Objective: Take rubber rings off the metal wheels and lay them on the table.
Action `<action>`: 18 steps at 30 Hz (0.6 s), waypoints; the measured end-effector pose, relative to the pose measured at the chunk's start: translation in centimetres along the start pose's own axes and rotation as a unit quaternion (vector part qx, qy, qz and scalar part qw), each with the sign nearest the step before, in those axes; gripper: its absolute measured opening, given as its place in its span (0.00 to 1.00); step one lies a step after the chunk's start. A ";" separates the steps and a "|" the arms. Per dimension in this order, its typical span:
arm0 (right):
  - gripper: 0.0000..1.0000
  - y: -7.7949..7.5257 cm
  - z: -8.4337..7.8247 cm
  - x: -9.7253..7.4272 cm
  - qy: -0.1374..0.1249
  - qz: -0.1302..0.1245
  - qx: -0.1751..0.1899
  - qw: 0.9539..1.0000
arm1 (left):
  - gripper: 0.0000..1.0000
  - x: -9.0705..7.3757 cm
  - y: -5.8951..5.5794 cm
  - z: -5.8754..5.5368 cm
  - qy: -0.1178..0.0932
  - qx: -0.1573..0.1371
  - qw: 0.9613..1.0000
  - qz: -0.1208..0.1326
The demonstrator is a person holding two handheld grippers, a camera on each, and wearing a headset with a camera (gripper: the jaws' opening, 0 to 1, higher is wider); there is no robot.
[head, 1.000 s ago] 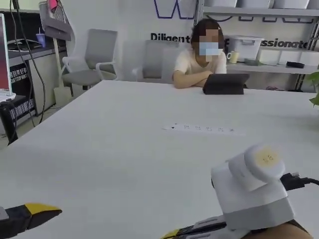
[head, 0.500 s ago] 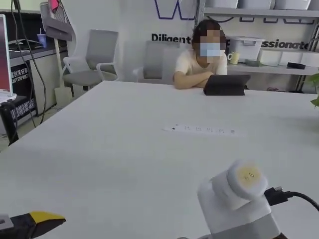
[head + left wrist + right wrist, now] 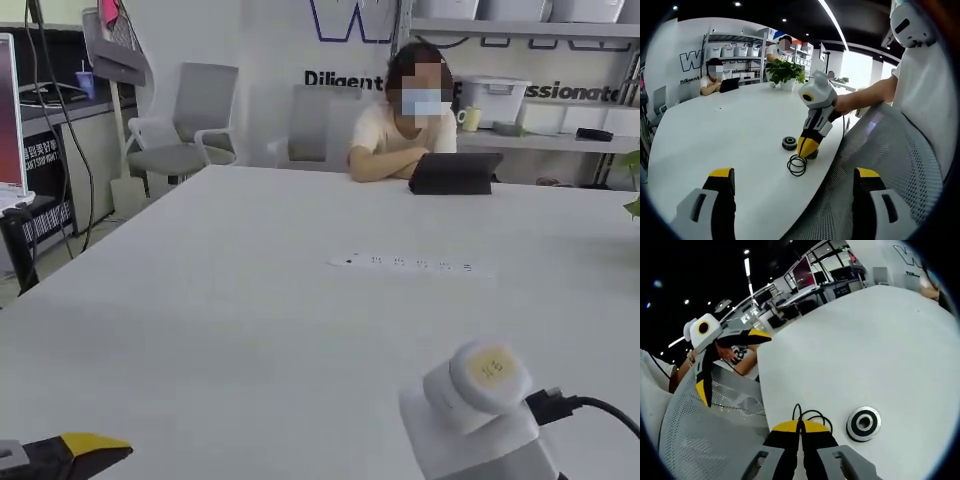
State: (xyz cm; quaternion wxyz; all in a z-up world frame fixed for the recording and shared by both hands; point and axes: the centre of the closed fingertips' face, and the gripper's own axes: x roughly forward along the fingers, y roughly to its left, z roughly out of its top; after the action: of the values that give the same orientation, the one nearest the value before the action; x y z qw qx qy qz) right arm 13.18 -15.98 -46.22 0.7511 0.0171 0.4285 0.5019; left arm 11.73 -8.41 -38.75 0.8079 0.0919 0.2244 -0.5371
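left gripper view: left gripper (image 3: 795,176) has its jaws spread wide with nothing between them, hanging just off the near edge of the table (image 3: 715,135). right gripper (image 3: 806,148) comes in from the right, tip down, jaws pressed together on thin black rubber rings (image 3: 797,164). the loops look to be touching the tabletop, close to its edge. one wheel (image 3: 789,143) sits just beyond them. what may be a second is half hidden behind the tip. grey mesh (image 3: 875,150) lies below the edge.

right gripper view: jaws closed tight, black loops poking out past the tips. a wheel (image 3: 864,423) sits just beside them, black band still on it.

head view: yellow tip of the left gripper at the lower left corner. power strip (image 3: 410,263) is well apart, toward the far side.

risks, as judged:
- rings lie very near the edge. on release they could spring or slide off onto the mesh.
- rubber may cling to one jaw and lift away when the grip opens.
- a sideways pull-out could nudge the nearby wheel and roll it.
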 end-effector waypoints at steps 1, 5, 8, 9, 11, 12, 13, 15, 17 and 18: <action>0.00 -0.1 -0.1 0.0 0.001 -0.003 0.000 1.000 | 0.97 0.0 0.0 0.0 0.000 0.000 1.000 0.001; 0.00 -0.6 -0.2 0.0 0.003 -0.013 -0.003 1.000 | 0.97 0.0 0.1 0.0 -0.002 -0.002 1.000 0.003; 0.00 -0.8 -0.4 0.1 0.009 -0.019 -0.007 1.000 | 0.97 -0.1 0.2 0.0 -0.003 -0.003 1.000 0.005; 0.00 -0.9 -0.5 0.1 0.009 -0.020 -0.007 1.000 | 0.97 -0.1 0.2 0.0 -0.003 -0.003 1.000 0.005; 0.00 -0.9 -0.5 0.1 0.008 -0.021 -0.006 1.000 | 0.97 -0.1 0.2 0.0 -0.003 -0.004 1.000 0.005; 0.00 -0.9 -0.5 0.1 0.008 -0.022 -0.007 1.000 | 0.97 -0.1 0.1 0.0 -0.002 -0.005 1.000 0.005; 0.00 -1.0 -0.5 0.1 0.008 -0.025 -0.007 1.000 | 0.97 -0.1 0.1 -0.1 0.000 -0.005 1.000 0.003; 0.01 -1.2 -0.5 0.0 0.009 -0.030 -0.011 0.999 | 0.97 0.0 0.1 -0.1 0.001 -0.002 1.000 0.003; 0.01 -1.4 -0.5 0.0 0.008 -0.034 -0.012 0.999 | 0.97 0.0 0.1 -0.1 0.000 -0.002 1.000 0.004; 0.01 -1.4 -0.4 0.0 0.007 -0.034 -0.011 0.999 | 0.97 0.0 0.1 -0.1 0.000 -0.003 1.000 0.004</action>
State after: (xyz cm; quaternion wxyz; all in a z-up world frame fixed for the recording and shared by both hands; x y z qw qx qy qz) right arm 13.96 -16.85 -47.16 0.7650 -0.0096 0.4286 0.4806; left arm 11.81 -8.27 -38.85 0.8104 0.0906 0.2256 -0.5331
